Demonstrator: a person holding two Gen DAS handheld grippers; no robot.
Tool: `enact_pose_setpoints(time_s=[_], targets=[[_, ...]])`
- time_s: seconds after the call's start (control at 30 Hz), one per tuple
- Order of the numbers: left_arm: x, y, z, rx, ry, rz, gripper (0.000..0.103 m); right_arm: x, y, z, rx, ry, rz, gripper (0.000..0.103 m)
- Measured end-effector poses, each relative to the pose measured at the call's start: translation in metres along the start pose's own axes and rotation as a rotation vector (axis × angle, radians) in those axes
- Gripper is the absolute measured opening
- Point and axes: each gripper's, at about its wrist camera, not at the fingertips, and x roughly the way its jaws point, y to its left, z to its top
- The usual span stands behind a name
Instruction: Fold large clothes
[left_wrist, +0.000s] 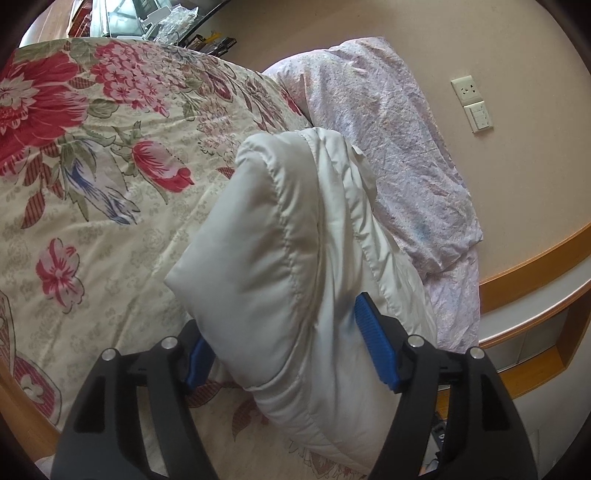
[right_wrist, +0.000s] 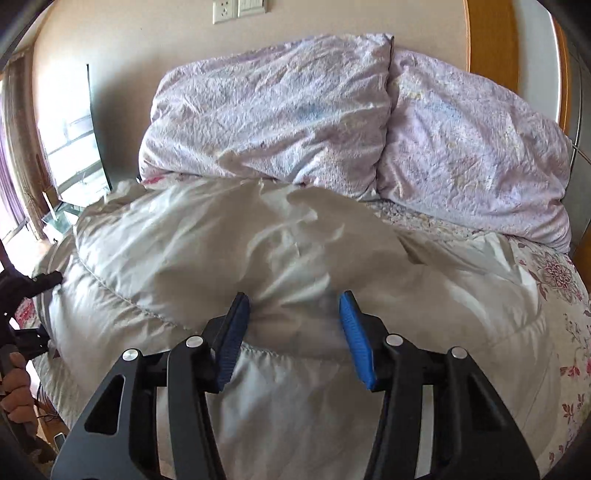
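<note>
- Padded white jacket (left_wrist: 295, 258): lies in a thick bundle on the floral bedspread (left_wrist: 92, 206), near the foot of the two lilac pillows (right_wrist: 280, 122).
- Left gripper (left_wrist: 291, 350): jaws stand wide apart, one blue pad on each side of the near end of the bundle. The right pad (left_wrist: 373, 343) lies against the fabric; the left pad is half hidden behind the bulge. No pinch is evident, so I judge it released, not clamped.
- Right gripper (right_wrist: 295, 332): jaws apart, with a soft ridge of the jacket between the pads (right_wrist: 354, 339). The left pad touches the cloth, the right pad stands just clear. I judge it not gripping.
- In the right wrist view the garment spreads across the near bed, quilted seams running left to right, its upper layer puffed and creased. At the far left edge a hand (right_wrist: 16, 384) holds the other tool at the jacket's left end.
- Progress, judged: at least one fold appears made, since layers are stacked and a doubled edge shows in the left wrist view. The result is loose and bulging, not flat.
- Remaining, judged: press or smooth the stack, square the edges, possibly a further fold. Sleeves and collar cannot be made out, so the exact stage is uncertain.
- Surroundings: wall sockets (left_wrist: 472, 103) on the far wall, wooden trim to the right.
</note>
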Motion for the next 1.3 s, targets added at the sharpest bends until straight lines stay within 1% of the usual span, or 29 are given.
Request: enact_pose_setpoints(time_s=[0.03,0.17,0.3,0.43,0.57,0.6,0.67,0.7,0.73,0.8,0.9,1.0,1.13,1.3], targets=[[0.0,0.0,0.0,-0.001,-0.001,-0.004,0.069,0.009,0.002,-0.004,-0.013,0.02,-0.008,0.054],[0.002,-0.001,0.0,-0.002,-0.009,-0.021,0.069,0.019,0.012,-0.015,-0.046,0.022,-0.046,0.056],[0.005,-0.003,0.0,0.004,-0.017,-0.032,0.071,0.024,0.009,-0.019,-0.017,0.023,-0.022,0.057],[0.011,-0.008,0.0,0.015,-0.023,-0.029,0.073,0.025,0.01,-0.02,-0.013,0.026,-0.026,0.057],[0.016,-0.01,-0.001,0.008,-0.034,-0.04,0.073,0.026,0.011,-0.018,-0.025,0.032,-0.034,0.057],[0.017,-0.01,-0.001,0.0,-0.038,-0.051,0.071,0.027,0.012,-0.018,-0.03,0.033,-0.039,0.057],[0.017,-0.009,-0.002,-0.018,-0.047,-0.07,0.065,0.027,0.013,-0.018,-0.035,0.032,-0.045,0.057],[0.016,-0.009,-0.002,-0.017,-0.053,-0.077,0.06,0.027,0.014,-0.018,-0.039,0.032,-0.049,0.057],[0.015,-0.011,-0.001,-0.007,-0.059,-0.082,0.054,0.027,0.015,-0.018,-0.043,0.034,-0.054,0.057],[0.011,-0.016,-0.001,0.02,-0.067,-0.086,0.049,0.028,0.017,-0.017,-0.051,0.035,-0.066,0.057],[0.006,-0.03,-0.001,0.087,-0.08,-0.084,0.043,0.028,0.019,-0.018,-0.06,0.032,-0.082,0.057],[0.0,-0.051,-0.005,0.188,-0.108,-0.074,0.04,0.028,0.02,-0.018,-0.062,0.033,-0.092,0.057],[-0.011,-0.087,-0.015,0.356,-0.151,-0.072,0.038,0.028,0.019,-0.017,-0.065,0.038,-0.104,0.057],[-0.022,-0.136,-0.035,0.573,-0.181,-0.09,0.038,0.027,0.019,-0.016,-0.068,0.054,-0.121,0.057]])
